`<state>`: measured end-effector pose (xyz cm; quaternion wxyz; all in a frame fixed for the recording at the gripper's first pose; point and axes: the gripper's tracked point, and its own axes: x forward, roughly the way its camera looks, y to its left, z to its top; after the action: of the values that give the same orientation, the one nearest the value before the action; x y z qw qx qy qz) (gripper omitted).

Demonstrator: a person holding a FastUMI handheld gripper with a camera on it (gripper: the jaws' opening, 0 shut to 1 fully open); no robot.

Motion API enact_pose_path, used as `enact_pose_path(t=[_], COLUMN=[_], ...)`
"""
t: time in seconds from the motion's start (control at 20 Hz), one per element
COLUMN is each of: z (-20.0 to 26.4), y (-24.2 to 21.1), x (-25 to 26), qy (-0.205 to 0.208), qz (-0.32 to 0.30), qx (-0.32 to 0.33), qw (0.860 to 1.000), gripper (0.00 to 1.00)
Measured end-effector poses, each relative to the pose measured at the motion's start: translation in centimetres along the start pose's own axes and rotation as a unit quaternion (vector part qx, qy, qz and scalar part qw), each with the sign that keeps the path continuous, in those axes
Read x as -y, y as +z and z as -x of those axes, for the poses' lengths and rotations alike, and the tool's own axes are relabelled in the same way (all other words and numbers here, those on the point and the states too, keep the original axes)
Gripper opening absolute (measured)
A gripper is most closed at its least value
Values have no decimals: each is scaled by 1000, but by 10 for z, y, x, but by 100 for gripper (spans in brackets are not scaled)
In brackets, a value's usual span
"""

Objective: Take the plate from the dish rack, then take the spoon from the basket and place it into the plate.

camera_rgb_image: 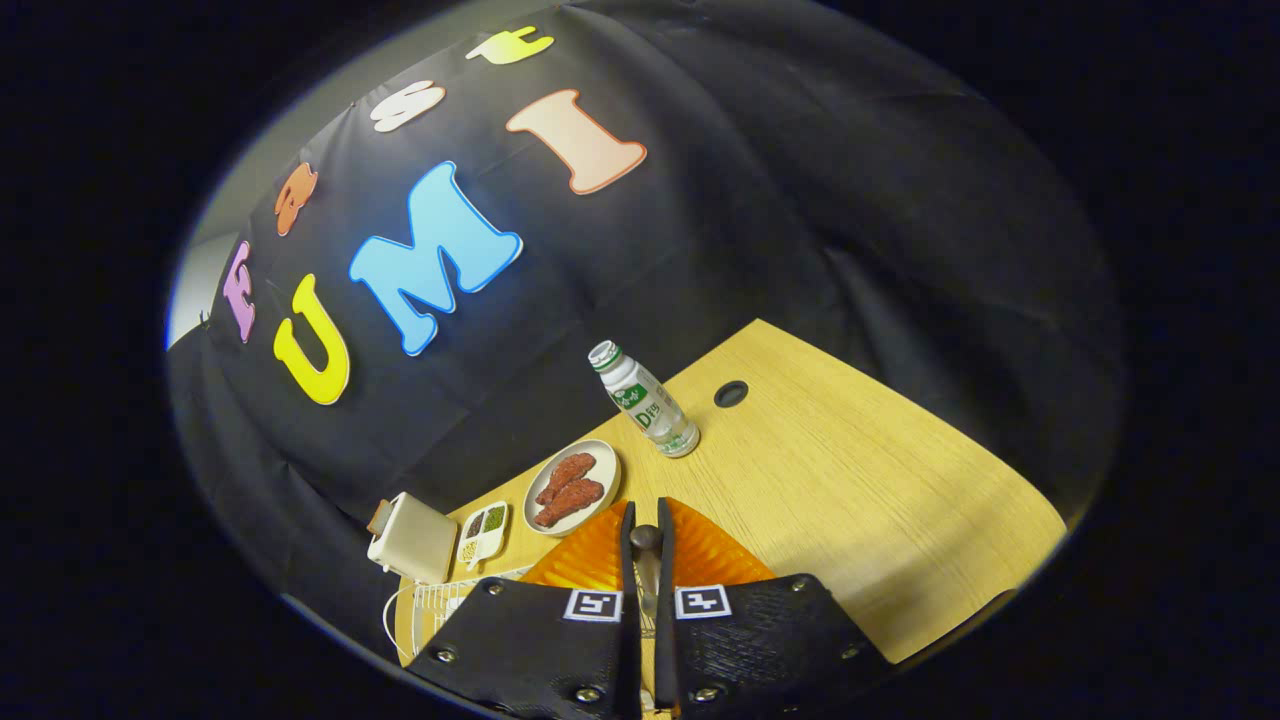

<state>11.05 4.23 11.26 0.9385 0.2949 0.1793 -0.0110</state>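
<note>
Orange ribbed plastic plate point(600, 560) sits just under the gripper point(647, 535), and the fingers hide much of it. They are pinched close on the dark handle of a spoon point(646, 540); its bowl cannot be seen. A white wire rack point(435, 600) is cut off beside them on the wooden table point(850, 500)

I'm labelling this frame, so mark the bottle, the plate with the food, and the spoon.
bottle point(647, 402): gripper view, on its label.
plate with the food point(604, 462): gripper view, on its bare rim.
spoon point(646, 540): gripper view, on the rounded end between the tongs' fingers.
</note>
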Motion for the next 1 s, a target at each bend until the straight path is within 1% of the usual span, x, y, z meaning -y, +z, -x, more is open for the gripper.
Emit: enact_pose_path(t=[0.25,0.5,0.7,0.85,1.0], z=[36,75,106,127,142], y=[32,36,14,-16,-48], x=[-40,-90,-138,-164,-184], qy=[34,70,117,148,174], qz=[43,88,118,138,173], qx=[36,49,40,19,2], qw=[998,992,985,979,969], gripper=[5,5,5,5,5])
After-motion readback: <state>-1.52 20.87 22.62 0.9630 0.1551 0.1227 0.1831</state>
